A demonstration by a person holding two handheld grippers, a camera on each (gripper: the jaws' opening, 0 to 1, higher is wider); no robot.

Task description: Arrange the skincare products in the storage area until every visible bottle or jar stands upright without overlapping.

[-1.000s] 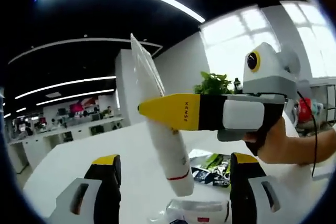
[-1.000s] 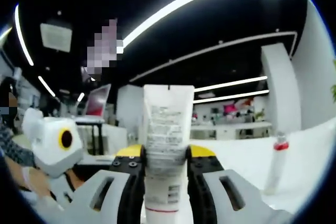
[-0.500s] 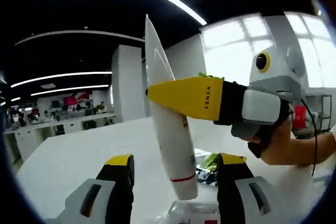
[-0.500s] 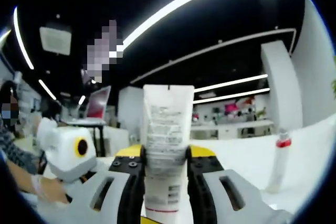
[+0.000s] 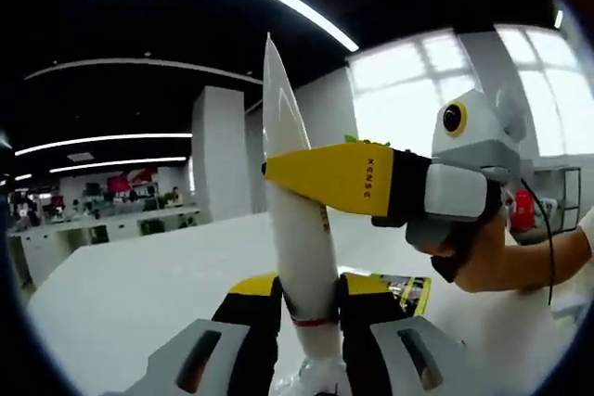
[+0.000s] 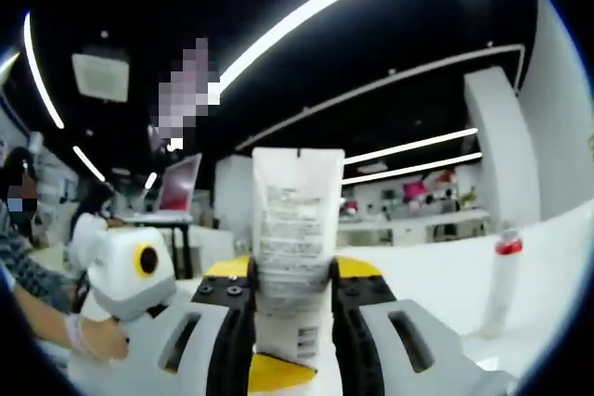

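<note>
A white skincare tube [image 5: 299, 229] stands nearly upright above the table, crimped end up and cap end down, with a thin red band low on it. My right gripper [image 5: 281, 175] reaches in from the right and is shut on the tube's middle with its yellow jaws. My left gripper [image 5: 308, 311] is shut on the lower part, just above the red band. In the right gripper view the tube [image 6: 297, 220] shows its printed back, clamped in my right gripper [image 6: 295, 277]. The left gripper [image 6: 125, 271] sits at lower left there, held by a hand.
A white table [image 5: 130, 294] spreads below. A dark packet with green and yellow print [image 5: 397, 289] lies on it behind the tube. A slim white bottle with a red cap [image 6: 500, 280] stands upright at the right. A person's hand [image 5: 487, 261] holds the right gripper.
My left gripper's jaws, open and apart a second ago, have closed onto the tube's lower part. The right gripper has kept its hold and set the tube more upright.
</note>
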